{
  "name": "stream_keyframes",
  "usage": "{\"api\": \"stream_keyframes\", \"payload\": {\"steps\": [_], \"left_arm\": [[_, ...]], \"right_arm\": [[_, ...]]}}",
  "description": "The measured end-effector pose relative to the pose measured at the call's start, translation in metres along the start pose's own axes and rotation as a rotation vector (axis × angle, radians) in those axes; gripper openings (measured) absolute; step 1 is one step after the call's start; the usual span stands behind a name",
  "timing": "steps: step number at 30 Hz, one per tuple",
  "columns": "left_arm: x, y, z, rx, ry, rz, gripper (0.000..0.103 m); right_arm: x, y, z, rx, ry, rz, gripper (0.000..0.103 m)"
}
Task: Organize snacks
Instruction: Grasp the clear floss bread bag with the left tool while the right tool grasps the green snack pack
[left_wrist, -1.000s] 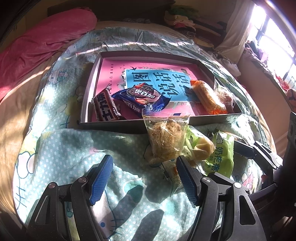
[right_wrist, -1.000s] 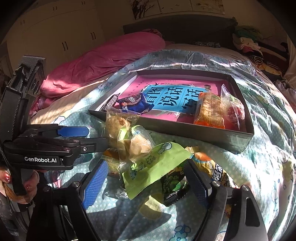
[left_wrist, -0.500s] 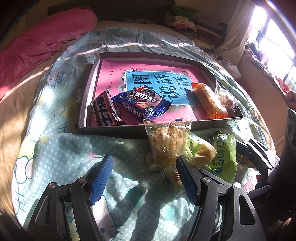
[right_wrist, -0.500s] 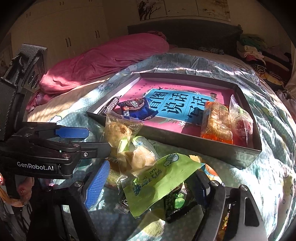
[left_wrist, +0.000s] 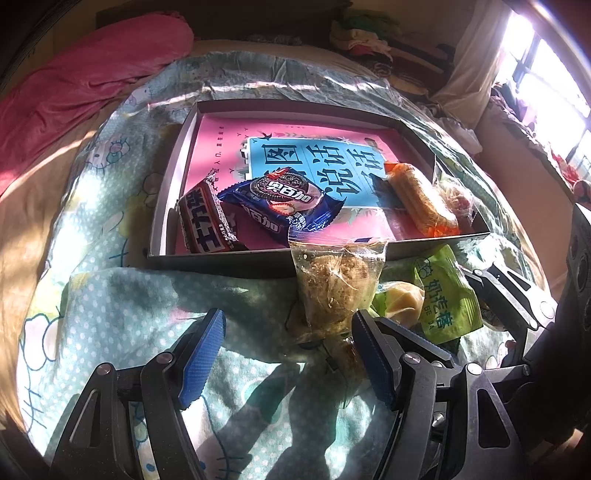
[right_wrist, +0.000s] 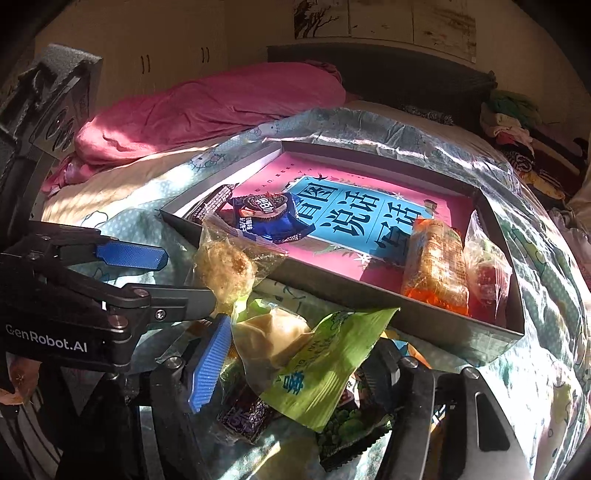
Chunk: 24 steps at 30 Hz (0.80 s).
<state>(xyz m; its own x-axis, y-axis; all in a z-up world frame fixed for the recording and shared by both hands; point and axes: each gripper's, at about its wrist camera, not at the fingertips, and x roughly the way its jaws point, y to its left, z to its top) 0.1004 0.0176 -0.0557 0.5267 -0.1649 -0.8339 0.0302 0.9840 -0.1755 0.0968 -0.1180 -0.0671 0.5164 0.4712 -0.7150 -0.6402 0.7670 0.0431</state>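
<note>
Sunlit bed, cartoon quilt (left_wrist: 122, 306), pink blanket (right_wrist: 207, 107) bunched behind. The left gripper (left_wrist: 286, 360) hangs wide open and empty over the quilt, its right finger just beside the clear bag (left_wrist: 338, 284), likely lining up for it. The right gripper (right_wrist: 295, 373) is spread around the green packet (right_wrist: 321, 365), nothing pinched that I can see, and its right finger is hidden behind the packet. Loose snacks are heaped against the tray (left_wrist: 221, 260), handy for lifting over the wall. Inside already: blue cookie pack (left_wrist: 284, 210), brown bar (left_wrist: 205, 221), orange pack (left_wrist: 421, 199), spread along the near edge.
</note>
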Motion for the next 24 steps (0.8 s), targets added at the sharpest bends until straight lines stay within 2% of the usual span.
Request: {"api": "stream_keyframes", "payload": {"steps": [3,12,19,24], "left_arm": [[0.002,-0.001,0.000,0.000,0.004,-0.002,0.073],[0.002,-0.008,0.001,0.005,0.003,-0.035,0.073],[0.005,-0.016,0.006,0.001,0.000,-0.067,0.073],[0.007,-0.018,0.008,-0.035,-0.003,-0.122,0.073]], "right_arm": [[0.005,0.000,0.002,-0.017,0.013,-0.010,0.063],[-0.009,-0.015,0.001,0.039,0.023,0.045,0.054],[-0.022,-0.023,-0.001,0.063,0.006,0.049,0.052],[-0.030,-0.031,-0.001,0.082,-0.010,0.034,0.052]]}}
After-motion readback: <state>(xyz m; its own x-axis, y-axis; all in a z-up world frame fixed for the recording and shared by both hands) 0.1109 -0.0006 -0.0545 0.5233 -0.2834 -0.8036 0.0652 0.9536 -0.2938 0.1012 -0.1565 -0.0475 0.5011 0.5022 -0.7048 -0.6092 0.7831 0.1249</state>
